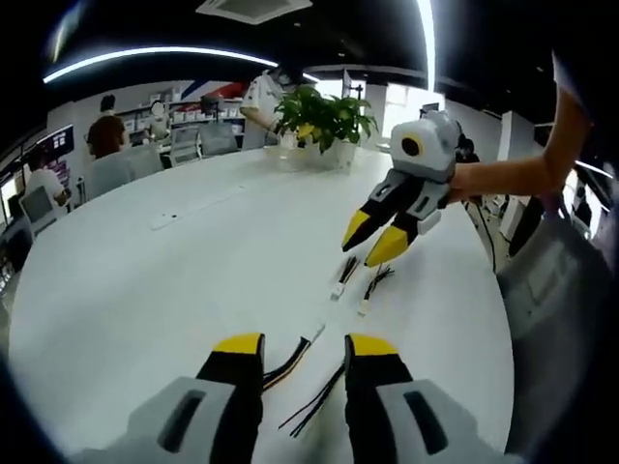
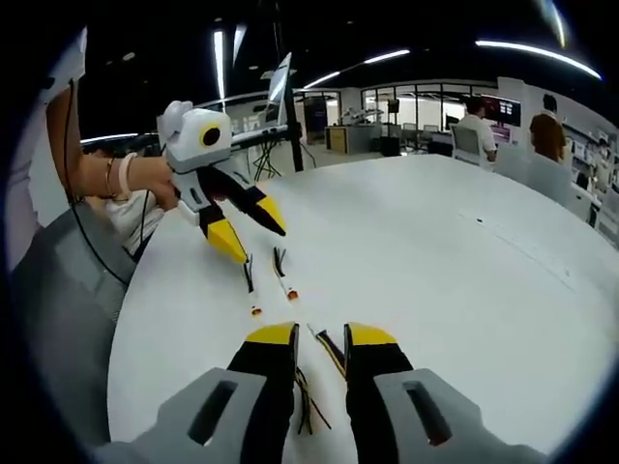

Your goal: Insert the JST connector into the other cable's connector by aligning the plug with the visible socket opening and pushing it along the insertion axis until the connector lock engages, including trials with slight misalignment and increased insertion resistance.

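Two short cables lie side by side on the white round worktop (image 1: 145,290), between the two facing grippers and toward the curved edge nearest the person. In the left gripper view, one cable with a white connector (image 1: 343,275) and a second cable with a connector (image 1: 372,288) rest just beside each other without touching, each trailing dark wires.

The left hand-held gripper (image 1: 305,343) hovers above the wire ends, jaws parted and grasping nothing. The right hand-held gripper (image 1: 377,237) hangs just above the connectors, jaws slightly apart, also released, held by a hand (image 1: 474,179).

Most of the worktop is bare and open. A potted plant (image 1: 324,121) stands at the far edge, well apart from the cables. Seated people (image 1: 106,155) are beyond that edge.
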{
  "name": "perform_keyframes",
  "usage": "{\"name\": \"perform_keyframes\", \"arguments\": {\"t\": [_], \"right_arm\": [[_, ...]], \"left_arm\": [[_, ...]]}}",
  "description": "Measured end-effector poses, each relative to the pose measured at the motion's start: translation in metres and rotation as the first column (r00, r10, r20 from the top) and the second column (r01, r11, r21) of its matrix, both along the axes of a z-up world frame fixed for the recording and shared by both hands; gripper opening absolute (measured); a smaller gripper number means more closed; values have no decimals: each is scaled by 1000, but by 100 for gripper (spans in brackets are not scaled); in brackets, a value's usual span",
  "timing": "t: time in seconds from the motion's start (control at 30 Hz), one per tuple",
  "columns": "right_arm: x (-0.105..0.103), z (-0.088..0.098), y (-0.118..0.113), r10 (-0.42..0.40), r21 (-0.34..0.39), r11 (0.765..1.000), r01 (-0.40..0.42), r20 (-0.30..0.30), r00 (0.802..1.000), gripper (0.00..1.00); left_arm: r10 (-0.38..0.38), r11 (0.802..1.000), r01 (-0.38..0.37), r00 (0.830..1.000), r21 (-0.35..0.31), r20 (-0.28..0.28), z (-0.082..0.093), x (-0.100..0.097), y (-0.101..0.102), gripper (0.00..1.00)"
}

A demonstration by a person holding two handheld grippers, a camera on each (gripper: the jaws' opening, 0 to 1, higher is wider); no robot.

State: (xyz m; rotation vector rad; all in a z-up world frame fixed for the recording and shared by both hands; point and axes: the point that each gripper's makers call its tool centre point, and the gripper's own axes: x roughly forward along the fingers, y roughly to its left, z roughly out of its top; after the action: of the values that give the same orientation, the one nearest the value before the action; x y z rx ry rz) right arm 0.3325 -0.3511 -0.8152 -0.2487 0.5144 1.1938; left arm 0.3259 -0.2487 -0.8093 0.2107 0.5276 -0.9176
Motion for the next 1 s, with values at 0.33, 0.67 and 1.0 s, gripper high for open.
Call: {"name": "perform_keyframes", "arguments": {"t": [0.33,0.67,1.0], "right_arm": [[-1,-7,6,57,-13,998,-57,7,998,13],[-3,-13,7,103,-27,994,-102,4,995,13],[-4,-20,12,147,-31,989,-147,3,989,11]], "left_arm": [[-26,1000,26,1000,10,2,-5,2,-8,26],[-55,998,55,998,0,-5,-11,2,-17,26],[-89,996,89,996,11,-5,-16,-1,-23,24]]}}
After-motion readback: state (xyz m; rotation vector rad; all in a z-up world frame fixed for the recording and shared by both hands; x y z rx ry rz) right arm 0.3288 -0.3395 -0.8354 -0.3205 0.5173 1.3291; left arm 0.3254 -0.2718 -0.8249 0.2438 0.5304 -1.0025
